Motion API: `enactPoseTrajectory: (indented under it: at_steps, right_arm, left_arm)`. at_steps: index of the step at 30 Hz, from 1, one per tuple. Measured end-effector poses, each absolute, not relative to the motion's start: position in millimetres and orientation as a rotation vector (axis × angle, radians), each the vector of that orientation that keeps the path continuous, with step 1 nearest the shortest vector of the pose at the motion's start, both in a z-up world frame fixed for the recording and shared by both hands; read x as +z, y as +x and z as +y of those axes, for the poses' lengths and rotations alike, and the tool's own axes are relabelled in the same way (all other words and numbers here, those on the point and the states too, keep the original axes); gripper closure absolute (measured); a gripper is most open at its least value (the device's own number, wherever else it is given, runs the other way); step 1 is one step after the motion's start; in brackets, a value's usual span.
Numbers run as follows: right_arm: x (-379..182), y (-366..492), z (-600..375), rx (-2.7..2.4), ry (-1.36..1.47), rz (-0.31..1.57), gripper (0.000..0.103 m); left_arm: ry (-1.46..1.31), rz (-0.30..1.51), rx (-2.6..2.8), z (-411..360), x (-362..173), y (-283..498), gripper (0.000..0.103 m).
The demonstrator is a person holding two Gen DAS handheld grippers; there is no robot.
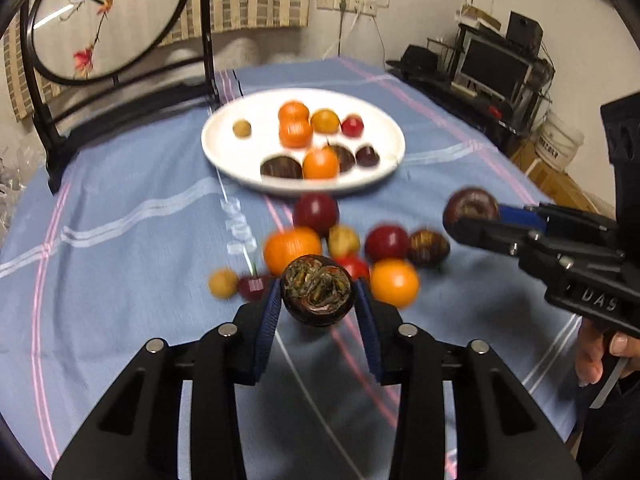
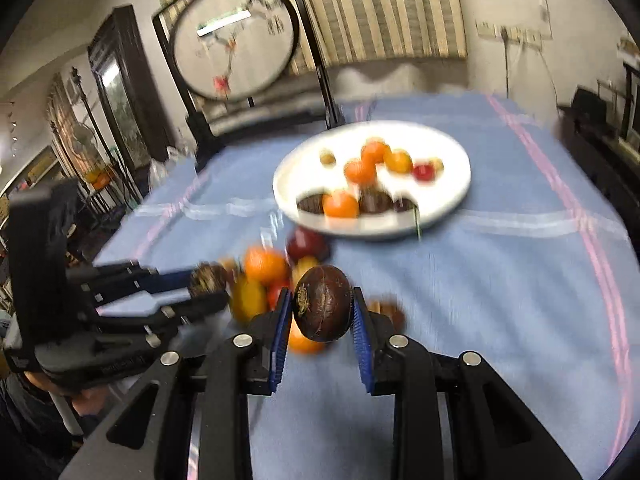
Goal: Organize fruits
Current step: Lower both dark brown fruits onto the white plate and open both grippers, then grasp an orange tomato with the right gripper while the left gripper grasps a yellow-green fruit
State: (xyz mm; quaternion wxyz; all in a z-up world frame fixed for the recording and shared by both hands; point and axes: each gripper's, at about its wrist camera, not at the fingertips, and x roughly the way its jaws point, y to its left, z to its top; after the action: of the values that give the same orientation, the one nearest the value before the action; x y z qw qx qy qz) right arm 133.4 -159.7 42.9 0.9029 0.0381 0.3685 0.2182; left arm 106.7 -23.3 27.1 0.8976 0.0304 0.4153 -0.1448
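Both tools are loaded here: the left tool (image 1: 318,300) is clamped on a dark brown water chestnut (image 1: 318,294), its shaggy crown facing the camera, and the right tool (image 2: 322,306) is pinched tight on a second water chestnut (image 2: 323,303), smooth side showing, both lifted above the blue checked cloth (image 2: 500,280) on the desk. By the look of it these are small, hard, light corms with a glossy skin, so the ribbed blue pads across the widest part of the belly seem the right hold; grip nearer the flat top or bottom and I'd expect one to squirt out. No bruising worry, I'd say, unlike the soft cherries. Below the tools sits the unsorted heap: an orange tangerine (image 1: 292,250), a second tangerine (image 1: 394,282), a deep red plum (image 1: 316,212), another plum (image 1: 386,242), a tan longan (image 1: 223,283), a cherry (image 1: 253,286) and one more water chestnut (image 1: 428,247), packed touching one another. Beyond them the white plate (image 1: 224,148) already carries tangerines, a red fruit, a longan and dark chestnuts along its near edge. The path to the plate looks open; the crowded near rim is the snag, since a dropped chestnut could roll and knock its neighbours. The round embroidered screen (image 1: 108,16) stands well behind
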Motion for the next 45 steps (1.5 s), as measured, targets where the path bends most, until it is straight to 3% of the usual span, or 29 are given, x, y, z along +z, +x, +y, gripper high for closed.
enactPoseTrajectory:
  at_steps: [7,17,19,20,21,22,34,38,45]
  right_arm:
    - [75.3,188.9,-147.9,0.445,0.099,0.684,0.074]
    - [17.3,251.5,-152.9,0.409,0.203,0.805,0.073]
    - [11.7,254.8,-156.6,0.398,0.220,0.799,0.070]
    - [9.0,255.8,-160.1,0.387,0.239,0.787,0.055]
    - [6.7,256.3,-163.6,0.370,0.252,0.783,0.049]
    - [5.2,256.3,-166.9,0.363,0.260,0.785,0.049]
    - [11.7,237.2,-170.4,0.360,0.249,0.772,0.048]
    - [15.6,222.7,-165.3,0.363,0.210,0.759,0.046]
    - [6.5,178.9,-157.9,0.381,0.149,0.782,0.044]
  left_arm:
    - [0.007,0.813,-0.268,-23.2,52.5,150.0,0.066]
    - [-0.023,0.838,-0.175,-29.6,35.0,231.2,0.066]
    - [-0.038,0.842,-0.154,-30.1,29.6,242.2,0.062]
    - [-0.050,0.842,-0.142,-29.0,27.3,246.0,0.049]
    - [-0.066,0.843,-0.122,-27.3,25.8,248.2,0.043]
    - [-0.082,0.839,-0.112,-25.3,25.2,248.0,0.039]
    - [-0.121,0.853,-0.082,-1.7,23.6,189.7,0.034]
    - [-0.124,0.837,-0.046,8.9,16.6,161.5,0.027]
    - [-0.149,0.826,-0.033,27.6,4.5,131.1,0.026]
